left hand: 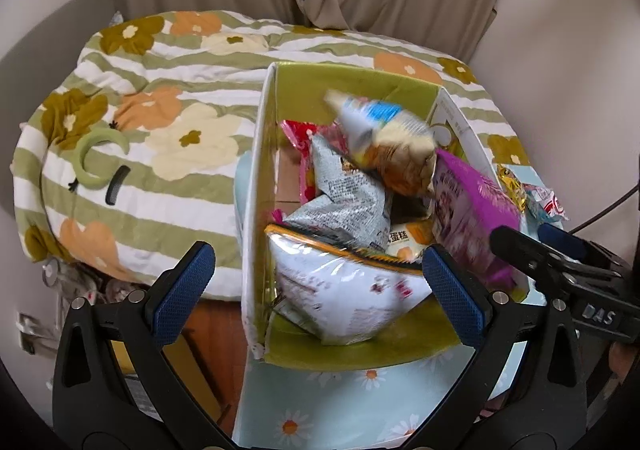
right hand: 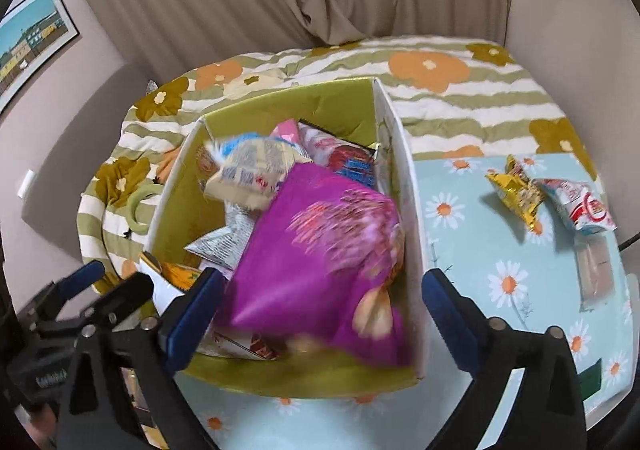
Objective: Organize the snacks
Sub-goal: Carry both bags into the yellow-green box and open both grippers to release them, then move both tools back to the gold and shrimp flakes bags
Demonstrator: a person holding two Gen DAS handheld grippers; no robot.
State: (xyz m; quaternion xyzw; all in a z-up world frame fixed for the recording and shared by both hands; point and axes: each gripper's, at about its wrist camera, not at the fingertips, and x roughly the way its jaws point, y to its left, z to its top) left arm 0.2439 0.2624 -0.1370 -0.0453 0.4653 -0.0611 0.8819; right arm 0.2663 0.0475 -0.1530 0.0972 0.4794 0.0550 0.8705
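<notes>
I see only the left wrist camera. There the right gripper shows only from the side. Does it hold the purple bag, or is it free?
Observer: It is free. The right gripper stands open, and the purple bag sits inside the box, blurred, with no pad pressing on it.
Operator: Thank you. At my right edge I see two packets outside the box. Are there more?
Observer: Yes, one more. Next to the gold packet and the white and red packet, a clear-wrapped brown bar lies on the table, nearer to the camera.
</notes>
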